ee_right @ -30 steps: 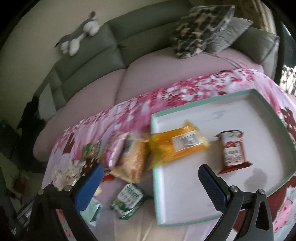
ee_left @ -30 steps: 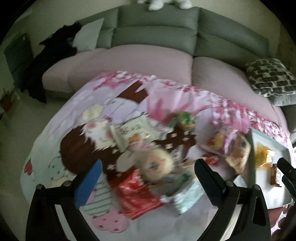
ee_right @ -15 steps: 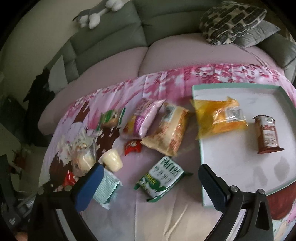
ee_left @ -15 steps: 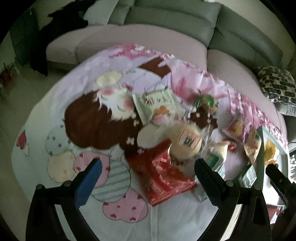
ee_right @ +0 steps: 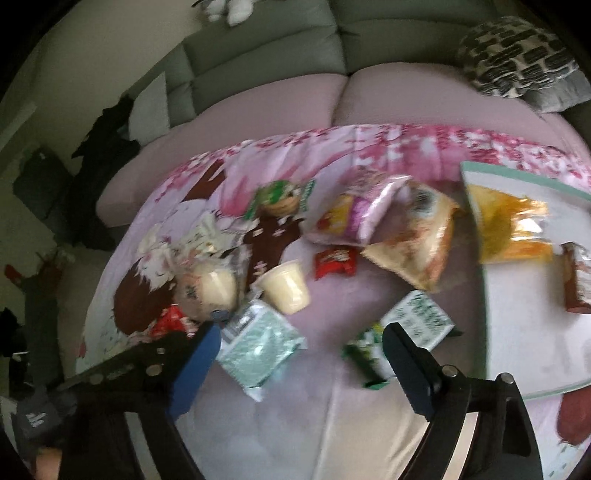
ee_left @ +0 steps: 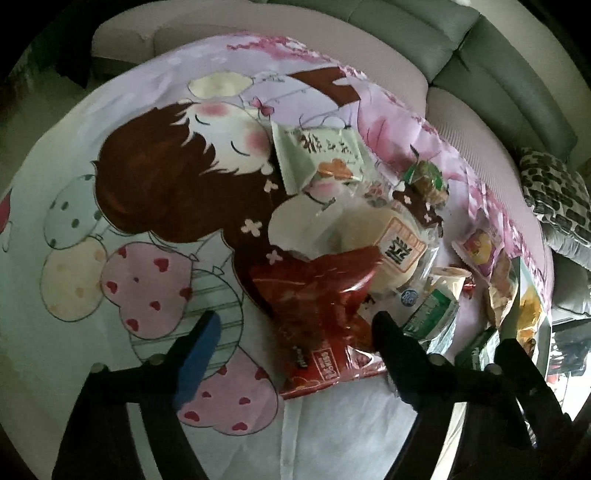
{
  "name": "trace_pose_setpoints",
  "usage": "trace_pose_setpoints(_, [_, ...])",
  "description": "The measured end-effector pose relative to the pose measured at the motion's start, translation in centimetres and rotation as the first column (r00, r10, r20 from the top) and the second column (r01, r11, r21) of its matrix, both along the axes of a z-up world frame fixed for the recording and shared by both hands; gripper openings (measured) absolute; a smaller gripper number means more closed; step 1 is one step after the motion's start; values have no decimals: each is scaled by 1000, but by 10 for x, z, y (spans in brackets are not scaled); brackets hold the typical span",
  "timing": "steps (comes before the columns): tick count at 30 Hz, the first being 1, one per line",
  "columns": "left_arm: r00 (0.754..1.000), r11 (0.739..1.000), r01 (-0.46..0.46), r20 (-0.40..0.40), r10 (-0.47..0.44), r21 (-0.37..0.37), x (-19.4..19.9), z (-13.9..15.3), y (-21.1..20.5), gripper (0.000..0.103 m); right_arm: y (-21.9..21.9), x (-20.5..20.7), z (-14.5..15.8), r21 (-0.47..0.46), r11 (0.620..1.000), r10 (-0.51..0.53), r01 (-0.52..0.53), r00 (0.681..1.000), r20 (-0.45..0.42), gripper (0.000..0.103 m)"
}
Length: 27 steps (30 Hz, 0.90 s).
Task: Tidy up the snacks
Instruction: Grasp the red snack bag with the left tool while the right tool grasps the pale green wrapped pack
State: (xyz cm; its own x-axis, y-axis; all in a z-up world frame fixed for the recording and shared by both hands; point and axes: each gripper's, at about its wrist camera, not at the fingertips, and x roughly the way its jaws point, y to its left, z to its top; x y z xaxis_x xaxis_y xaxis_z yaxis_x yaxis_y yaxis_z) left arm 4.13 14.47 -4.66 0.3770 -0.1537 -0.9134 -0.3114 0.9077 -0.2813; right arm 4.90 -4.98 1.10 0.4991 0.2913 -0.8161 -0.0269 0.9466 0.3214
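Grey sofa (ee_right: 266,62) with patterned cushion (ee_right: 517,62) (plush toy (ee_right: 229,11) on top), cartoon-print cloth (ee_left: 155,192).

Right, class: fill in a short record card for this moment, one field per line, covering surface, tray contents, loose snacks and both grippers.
surface: cartoon-print cloth in front of a grey sofa
tray: yellow packet, brown packet
loose snacks: red bag, pudding cup, mint-green packet, green-and-white packet
left gripper: jaws just been closing, red bag between, not gripped
right gripper: jaws just been closing, nothing held
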Motion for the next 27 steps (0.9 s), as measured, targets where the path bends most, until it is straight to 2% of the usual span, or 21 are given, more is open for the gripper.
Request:
trace_pose_setpoints(2, [1000, 1000, 0, 1, 0, -17, 1, -1, 0, 73, 6, 2, -5, 45, 999, 18, -18, 1000, -17, 84])
trace_pose_setpoints(5, [1000, 1000, 5, 5, -5, -31, 1, -1, -1, 64, 11, 8, -17, 93, 996, 24, -18, 998, -58, 82])
trace_pose_setpoints(6, [1000, 999, 7, 8, -7, -36, 1, 0, -2, 56, 12, 9, -21, 98, 995, 23, -16, 997, -73, 81])
trace_pose_setpoints(7, [1000, 999, 8, 12, -7, -48, 1, 0, -1, 48, 12, 11, -24, 101, 995, 22, -14, 996, -82, 77])
trace_pose_setpoints(9, [1000, 999, 0, 14, 1, -54, 2, 0, -1, 48, 14, 15, -33, 123, 992, 20, -6, 994, -110, 70])
trace_pose_setpoints(13, [1000, 998, -18, 18, 19, -55, 3, -1, 4, 47, 17, 20, -43, 148, 989, 25, -4, 990, -141, 70])
trace_pose_setpoints(17, [999, 999, -37, 21, 37, -24, 2, 1, 9, 47, 23, 22, -49, 182, 983, 37, -6, 986, -165, 70])
trace_pose_setpoints(23, [999, 998, -45, 15, 45, -37, 3, 0, 11, 47, 36, 25, -50, 111, 993, 58, -41, 986, -156, 69])
trace_pose_setpoints(27, [999, 998, -49, 13, 50, -45, 2, -1, 12, 47, 38, 23, -50, 112, 992, 83, -65, 984, -159, 66])
